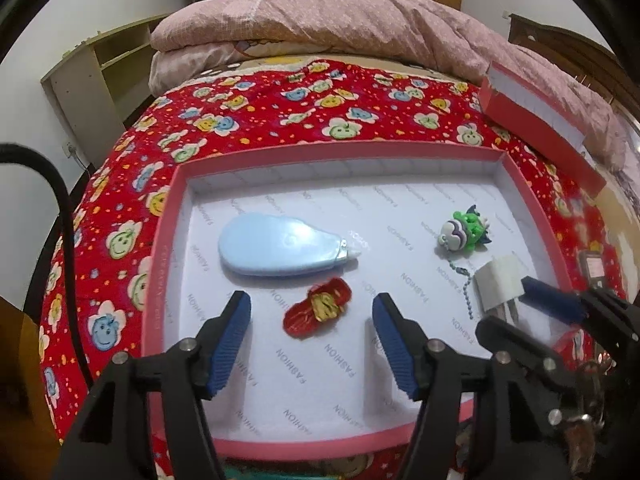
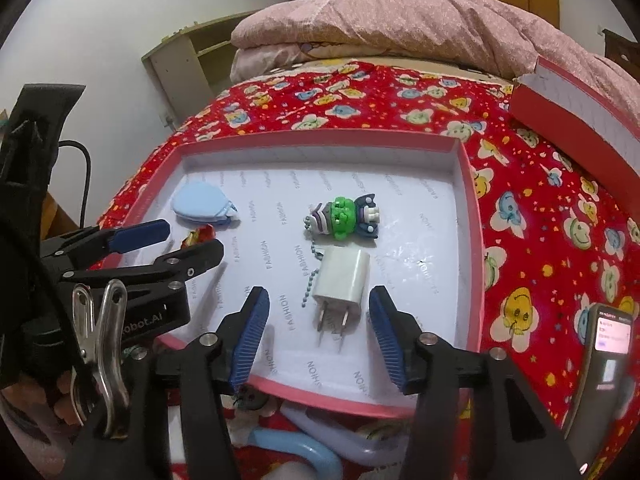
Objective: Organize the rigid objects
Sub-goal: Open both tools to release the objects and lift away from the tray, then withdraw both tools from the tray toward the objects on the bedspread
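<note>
Your left gripper (image 1: pixel 311 308) stands apart over the red ornament (image 1: pixel 318 312), untouched, in the pink tray (image 1: pixel 320 151); your right gripper (image 2: pixel 318 312) stands apart around the white charger (image 2: pixel 342 278), pads clear

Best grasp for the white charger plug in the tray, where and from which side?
Grip the white charger plug across its flat body sides, from above. It lies flat, prongs toward the camera, and the open right hand-held gripper already straddles that width. Avoid the thin prongs.
</note>
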Demonstrator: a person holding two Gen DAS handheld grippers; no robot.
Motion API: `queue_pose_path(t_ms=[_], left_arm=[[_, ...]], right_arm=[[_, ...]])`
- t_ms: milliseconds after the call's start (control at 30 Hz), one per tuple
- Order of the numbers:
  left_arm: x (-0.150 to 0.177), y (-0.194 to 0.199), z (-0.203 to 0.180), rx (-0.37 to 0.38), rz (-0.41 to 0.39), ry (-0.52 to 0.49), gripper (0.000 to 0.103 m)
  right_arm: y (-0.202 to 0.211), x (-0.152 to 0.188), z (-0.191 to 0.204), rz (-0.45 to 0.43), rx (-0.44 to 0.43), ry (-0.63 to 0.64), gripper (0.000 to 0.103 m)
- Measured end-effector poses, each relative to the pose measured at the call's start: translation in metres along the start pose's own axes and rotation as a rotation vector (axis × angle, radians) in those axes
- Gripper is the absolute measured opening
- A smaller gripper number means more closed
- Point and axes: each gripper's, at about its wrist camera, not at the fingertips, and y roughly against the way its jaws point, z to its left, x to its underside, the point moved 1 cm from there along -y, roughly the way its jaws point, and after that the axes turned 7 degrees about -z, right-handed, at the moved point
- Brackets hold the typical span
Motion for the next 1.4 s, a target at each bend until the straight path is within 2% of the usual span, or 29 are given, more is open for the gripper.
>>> queue_pose_path(t_ms=[167,233,300,733,1400], left_arm=[[0.005,0.015,-0.001,0.014,-0.016,-0.005,0.074],[0.007,0.023,-0.004,0.02,-0.031,-0.017,0.076],[0.009,0.031,-0.007,0.012,-0.045,-0.03,0.077],[0.027,0.066,0.005,0.006,-0.071,0.012,0.077],[0.067,0.095,0.018,0.019,-0.067,0.058,0.077]], right_arm=[[0.014,0.002,0.005,-0.028,-0.003,0.0,0.054],[0.021,0.004,0.008,-0.046,-0.016,0.002,0.063],[0.027,0.005,0.012,-0.059,-0.021,0.011,0.066],[0.06,0.013,0.021,-0.103,-0.045,-0.005,0.066],[0.084,0.046,0.032,-0.1,-0.049,-0.011,0.066]])
